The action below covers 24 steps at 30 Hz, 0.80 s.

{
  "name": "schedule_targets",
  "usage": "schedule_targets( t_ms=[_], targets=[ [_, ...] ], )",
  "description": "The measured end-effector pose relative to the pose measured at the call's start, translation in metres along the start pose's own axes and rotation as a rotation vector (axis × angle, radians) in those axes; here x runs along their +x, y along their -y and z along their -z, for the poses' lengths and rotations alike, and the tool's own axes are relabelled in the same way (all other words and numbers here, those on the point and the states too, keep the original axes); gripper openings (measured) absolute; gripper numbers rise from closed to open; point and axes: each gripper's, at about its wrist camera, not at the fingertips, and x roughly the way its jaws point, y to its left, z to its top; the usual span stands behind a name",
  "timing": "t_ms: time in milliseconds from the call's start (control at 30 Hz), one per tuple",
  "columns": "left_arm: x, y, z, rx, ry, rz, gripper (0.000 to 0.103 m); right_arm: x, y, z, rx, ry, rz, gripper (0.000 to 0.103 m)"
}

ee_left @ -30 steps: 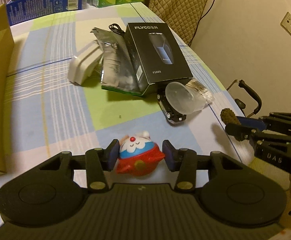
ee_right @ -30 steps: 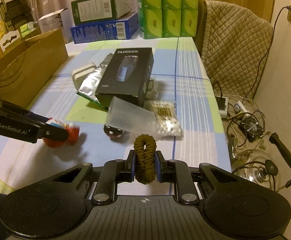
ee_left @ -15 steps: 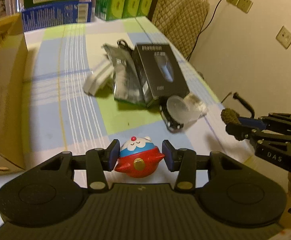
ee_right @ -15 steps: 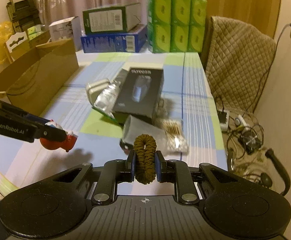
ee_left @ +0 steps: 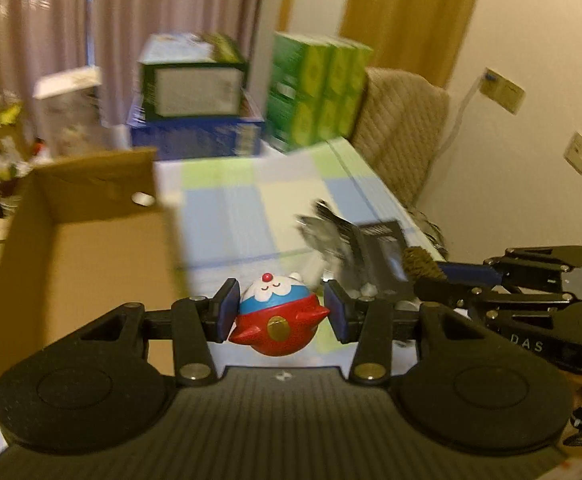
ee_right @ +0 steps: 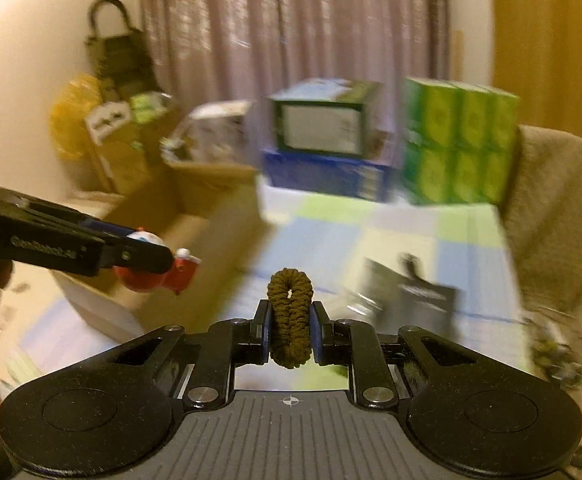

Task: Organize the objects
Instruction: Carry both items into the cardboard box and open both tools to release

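Gripping toy point(ee_left: 277, 318), left gripper point(ee_left: 278, 312), right gripper point(ee_right: 290, 328) pinching hair tie point(ee_right: 290, 320), its loop visible only in right view

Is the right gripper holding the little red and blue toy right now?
No, the right gripper is shut on the brown hair tie; the toy sits between the left gripper's fingers.

Dim warm yellowish indoor light, heavy motion blur over table point(ee_left: 227, 216) and boxes point(ee_right: 331, 148), grippers and held items sharp, fisheye bending and dark corners at edges.
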Motion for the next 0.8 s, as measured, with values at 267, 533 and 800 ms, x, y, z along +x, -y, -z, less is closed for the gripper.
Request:
schedule_targets(
  t_ms=[267, 533, 800],
  targets=[
    [-0.021, -0.091, -0.008, -0.05, -0.023, -0.137, 0.041, 0.062, -0.081, -0.044, -0.052, -0.014, -0.154, 0.016],
    [0.006, -0.149, 0.016, -0.11, -0.087, -0.182, 0.041, 0.131, -0.109, -0.042, -0.011, -0.113, -0.222, 0.016],
    [0.023, -0.172, 0.024, -0.172, -0.074, -0.202, 0.055, 0.166, -0.107, -0.031, 0.01, -0.162, -0.231, 0.016]
  ],
)
